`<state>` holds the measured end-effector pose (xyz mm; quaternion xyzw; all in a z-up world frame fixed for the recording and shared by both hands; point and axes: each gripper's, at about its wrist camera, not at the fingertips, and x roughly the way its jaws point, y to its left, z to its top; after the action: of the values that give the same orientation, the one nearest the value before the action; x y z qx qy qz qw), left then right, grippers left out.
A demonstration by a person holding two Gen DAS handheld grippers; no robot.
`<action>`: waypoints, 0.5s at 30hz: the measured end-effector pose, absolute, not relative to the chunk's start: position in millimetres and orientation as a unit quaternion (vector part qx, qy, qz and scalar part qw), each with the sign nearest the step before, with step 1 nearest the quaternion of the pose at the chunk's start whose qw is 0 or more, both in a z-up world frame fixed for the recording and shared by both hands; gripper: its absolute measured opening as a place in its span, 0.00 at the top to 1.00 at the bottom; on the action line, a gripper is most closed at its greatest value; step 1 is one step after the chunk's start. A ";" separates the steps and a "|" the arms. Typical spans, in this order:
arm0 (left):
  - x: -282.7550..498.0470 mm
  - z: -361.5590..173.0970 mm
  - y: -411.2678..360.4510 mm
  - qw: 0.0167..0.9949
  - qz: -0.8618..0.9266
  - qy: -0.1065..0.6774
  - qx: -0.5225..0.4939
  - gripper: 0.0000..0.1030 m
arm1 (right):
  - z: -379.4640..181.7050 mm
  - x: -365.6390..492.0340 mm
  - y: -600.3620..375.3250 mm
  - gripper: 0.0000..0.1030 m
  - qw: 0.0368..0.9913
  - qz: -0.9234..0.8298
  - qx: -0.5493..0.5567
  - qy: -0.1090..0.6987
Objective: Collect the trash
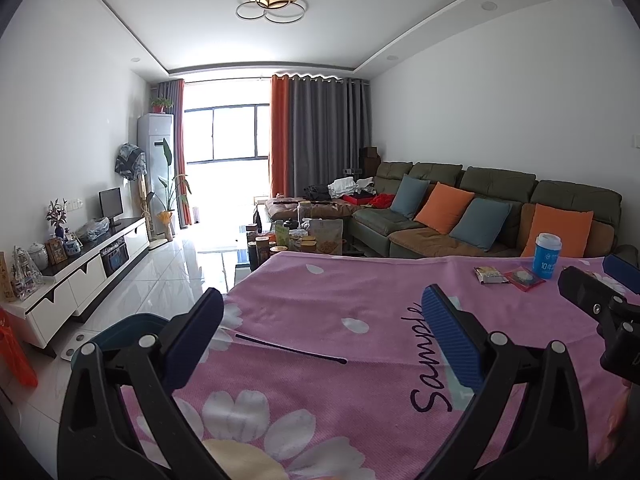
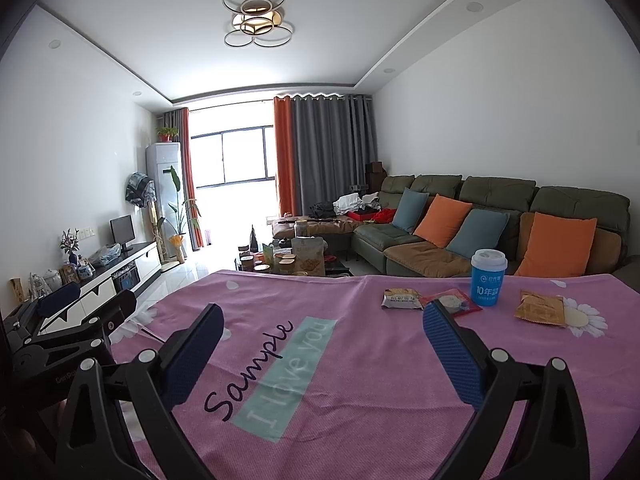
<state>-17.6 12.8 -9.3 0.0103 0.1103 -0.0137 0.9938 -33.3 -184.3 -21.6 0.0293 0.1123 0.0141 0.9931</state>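
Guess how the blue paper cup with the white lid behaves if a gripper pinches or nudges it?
The blue cup stands upright and tall on the soft pink cloth, so a high nudge probably tips it. Looks like paper: walls likely crush under a hard pinch. Whether it holds liquid can't be seen.

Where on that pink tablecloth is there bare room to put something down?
The near and left stretch of the pink tablecloth is bare, around the "Sample" print and up to the far edge. It is crowded at the far right: blue cup, red packet, and two snack wrappers.
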 end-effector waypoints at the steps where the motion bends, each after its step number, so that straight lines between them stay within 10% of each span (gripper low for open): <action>1: -17.5 -9.0 12.7 0.994 -0.013 0.110 0.010 0.05 | -21.8 -33.3 -184.1 0.07 0.993 0.014 0.029 0.112; 15: -19.6 -11.5 13.6 0.994 -0.016 0.110 0.010 0.05 | -21.9 -32.9 -184.8 0.07 0.993 0.013 0.031 0.114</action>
<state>-19.6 13.6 -11.5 0.0097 0.1102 -0.0161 0.9937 -32.9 -184.8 -21.9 0.0312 0.1137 0.0126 0.9929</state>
